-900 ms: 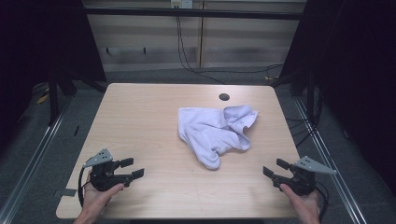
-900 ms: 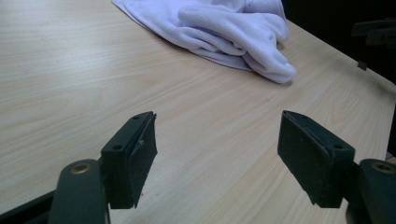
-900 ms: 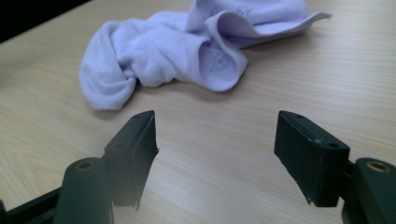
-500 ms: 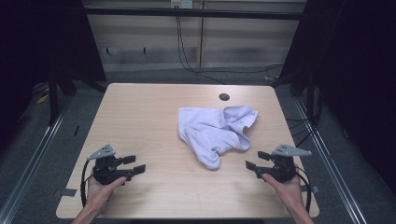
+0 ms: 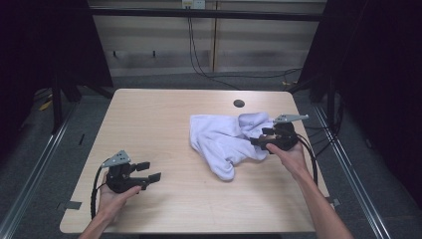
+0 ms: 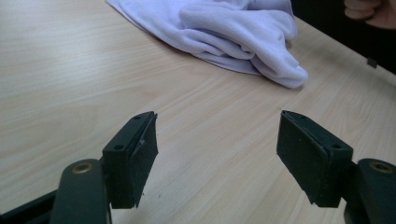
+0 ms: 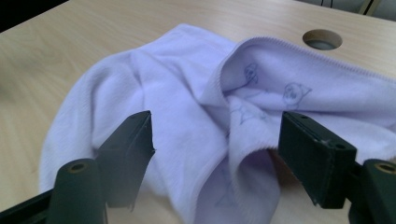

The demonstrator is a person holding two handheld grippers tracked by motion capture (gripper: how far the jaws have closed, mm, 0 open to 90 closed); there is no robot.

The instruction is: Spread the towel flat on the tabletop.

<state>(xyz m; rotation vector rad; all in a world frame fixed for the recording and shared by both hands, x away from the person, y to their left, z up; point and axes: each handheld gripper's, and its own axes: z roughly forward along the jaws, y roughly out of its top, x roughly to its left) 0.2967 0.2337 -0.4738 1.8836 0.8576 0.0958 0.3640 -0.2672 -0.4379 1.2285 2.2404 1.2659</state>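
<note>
High view: a crumpled pale lilac towel (image 5: 226, 142) lies right of the middle of a light wood-grain table (image 5: 164, 124), bunched in loose folds with one lobe trailing toward the near edge. The right gripper (image 5: 259, 137) is at the towel's right side, its jaws wide apart and pointing left into the cloth, which looks like an approach to pick up an edge; nothing is pinched yet. The left gripper (image 5: 148, 172) sits low over the near left part of the table, well apart from the towel, jaws wide and holding nothing, apparently waiting its turn. A round cable hole (image 5: 239, 103) is cut in the far side of the tabletop. Beyond the table runs a pale wall panel with dark cables (image 5: 199, 55) hanging down it; dark frame posts and grey flooring flank both sides.

Left gripper view: the left gripper (image 6: 217, 144) has both black pads spread wide over bare wood, with the towel (image 6: 233, 32) heaped farther off and a bit of the other hand at the far right corner.

Right gripper view: the right gripper (image 7: 215, 149) straddles a raised fold of the towel (image 7: 187, 102), pads open on either side without pressing it. Faint printed cartoon figures and a stitched hem show on the cloth, and the cable hole (image 7: 322, 39) lies beyond.
</note>
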